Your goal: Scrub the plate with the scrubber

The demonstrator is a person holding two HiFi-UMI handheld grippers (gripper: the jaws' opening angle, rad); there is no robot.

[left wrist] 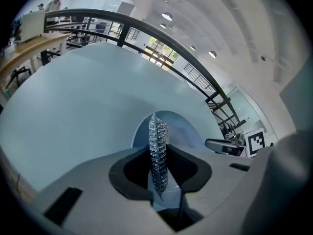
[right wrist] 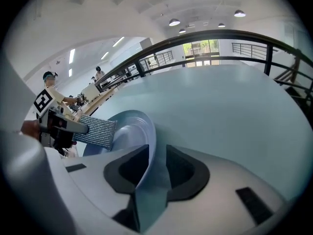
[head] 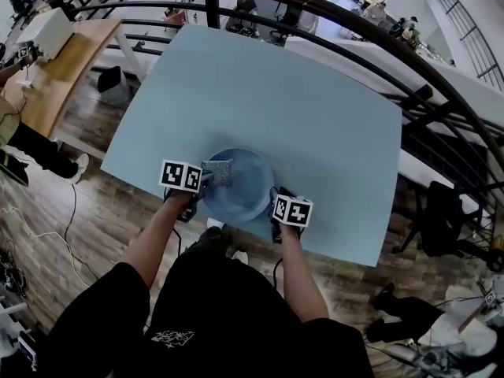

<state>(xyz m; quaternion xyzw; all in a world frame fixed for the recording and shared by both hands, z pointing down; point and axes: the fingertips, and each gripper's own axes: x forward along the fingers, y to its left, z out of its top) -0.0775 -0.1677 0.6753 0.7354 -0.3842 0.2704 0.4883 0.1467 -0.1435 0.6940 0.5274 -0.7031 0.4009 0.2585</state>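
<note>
A pale blue plate point(head: 240, 183) lies near the front edge of the light blue table point(head: 276, 101). My left gripper point(head: 206, 177) is shut on a grey metallic scrubber point(head: 217, 172), which hangs over the plate's left rim. In the left gripper view the scrubber point(left wrist: 158, 148) stands edge-on between the jaws, with the plate point(left wrist: 183, 129) just beyond. My right gripper point(head: 277, 198) is shut on the plate's right rim point(right wrist: 149, 155). The right gripper view shows the scrubber point(right wrist: 96, 132) flat against the plate's far side, and the left gripper point(right wrist: 58, 126) behind it.
A dark curved railing point(head: 370, 53) runs behind the table. A wooden desk point(head: 63, 69) stands at the far left. Chairs and bags point(head: 441, 211) sit on the wood floor to the right. The person's legs point(head: 220, 305) are close to the table's front edge.
</note>
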